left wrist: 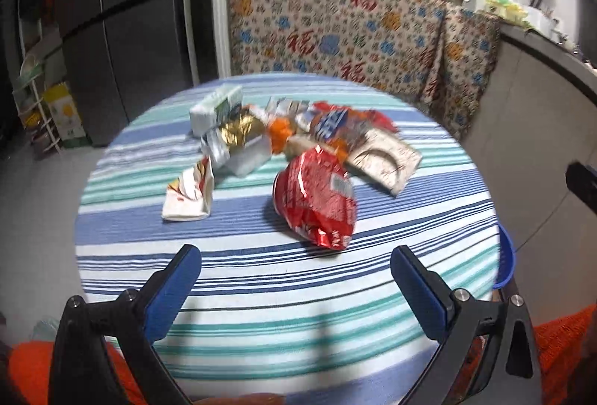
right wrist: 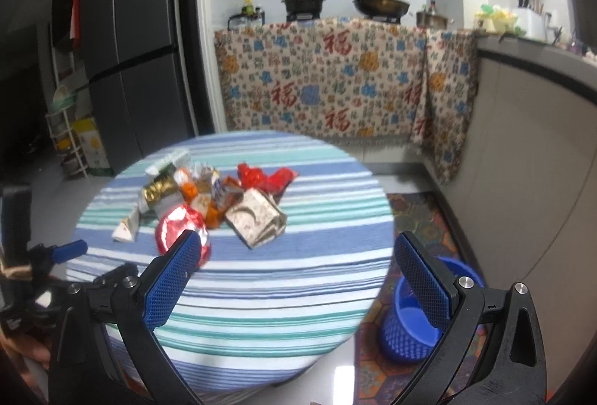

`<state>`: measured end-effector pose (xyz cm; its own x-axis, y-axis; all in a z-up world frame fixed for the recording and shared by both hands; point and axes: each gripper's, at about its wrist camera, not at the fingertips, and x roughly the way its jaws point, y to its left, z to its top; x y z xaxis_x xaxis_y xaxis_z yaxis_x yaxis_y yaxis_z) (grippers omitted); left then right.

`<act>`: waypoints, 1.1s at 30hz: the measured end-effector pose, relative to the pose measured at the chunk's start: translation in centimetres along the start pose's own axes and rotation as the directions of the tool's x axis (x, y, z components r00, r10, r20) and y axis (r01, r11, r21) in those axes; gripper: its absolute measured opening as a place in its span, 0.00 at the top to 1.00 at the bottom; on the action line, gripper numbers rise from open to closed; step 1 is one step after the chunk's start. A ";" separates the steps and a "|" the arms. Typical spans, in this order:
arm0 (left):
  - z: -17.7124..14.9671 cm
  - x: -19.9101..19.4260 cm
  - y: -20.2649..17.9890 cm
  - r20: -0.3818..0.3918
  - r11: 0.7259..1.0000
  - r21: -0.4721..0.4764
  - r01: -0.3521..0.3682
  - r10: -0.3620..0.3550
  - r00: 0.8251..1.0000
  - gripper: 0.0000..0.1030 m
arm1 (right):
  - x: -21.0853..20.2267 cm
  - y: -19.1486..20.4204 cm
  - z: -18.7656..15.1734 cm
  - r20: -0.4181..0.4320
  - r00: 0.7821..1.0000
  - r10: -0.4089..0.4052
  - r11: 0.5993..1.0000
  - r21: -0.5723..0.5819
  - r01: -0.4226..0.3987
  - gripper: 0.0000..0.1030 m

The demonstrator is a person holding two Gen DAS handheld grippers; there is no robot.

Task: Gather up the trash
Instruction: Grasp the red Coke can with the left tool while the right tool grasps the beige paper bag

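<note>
You are holding both the left tongs (left wrist: 296, 261) and the right tongs (right wrist: 296, 248) spread wide, pinching nothing. One red wrapper (left wrist: 317, 198) is lying nearest on the striped desk (left wrist: 261, 296), its long axis running away from you. One blue basket (right wrist: 421, 323) is standing on the floor.

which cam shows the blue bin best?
Right wrist. The blue bin stands on the floor beside the table, its rim, mesh wall and inside visible, partly behind a finger of the open right gripper. Left wrist catches only a sliver of its rim past the table edge.
</note>
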<state>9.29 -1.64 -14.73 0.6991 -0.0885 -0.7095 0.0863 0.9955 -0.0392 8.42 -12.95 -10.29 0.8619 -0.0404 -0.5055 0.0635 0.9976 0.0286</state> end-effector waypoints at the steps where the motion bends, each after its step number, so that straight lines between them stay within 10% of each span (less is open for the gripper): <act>1: 0.0 1.0 0.1 -0.020 1.000 -0.012 -0.008 0.008 1.000 0.00 | 1.0 -0.3 -0.3 -0.011 1.000 0.011 1.000 -0.002 -0.011 0.00; 17: 1.3 9.3 -2.3 -0.142 0.999 0.016 -0.035 0.037 0.989 0.00 | 16.4 -2.8 -2.9 -0.346 0.913 0.216 0.974 0.009 -0.227 0.01; 26: 2.2 11.7 -0.5 -0.169 0.998 0.028 -0.050 0.054 0.984 0.00 | 20.3 -1.4 -2.9 -0.448 0.859 0.248 0.945 -0.084 -0.316 0.15; 33: 2.6 12.0 1.5 -0.166 0.995 0.098 0.023 -0.007 0.986 0.00 | 21.5 0.1 -2.4 -0.442 0.857 0.266 0.923 -0.140 -0.359 0.14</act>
<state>19.64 -1.32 -21.41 0.5709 -0.0883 -0.8163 0.1716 0.9851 0.0134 25.78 -13.58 -23.24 0.5333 0.2559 -0.8063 -0.3208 0.9431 0.0871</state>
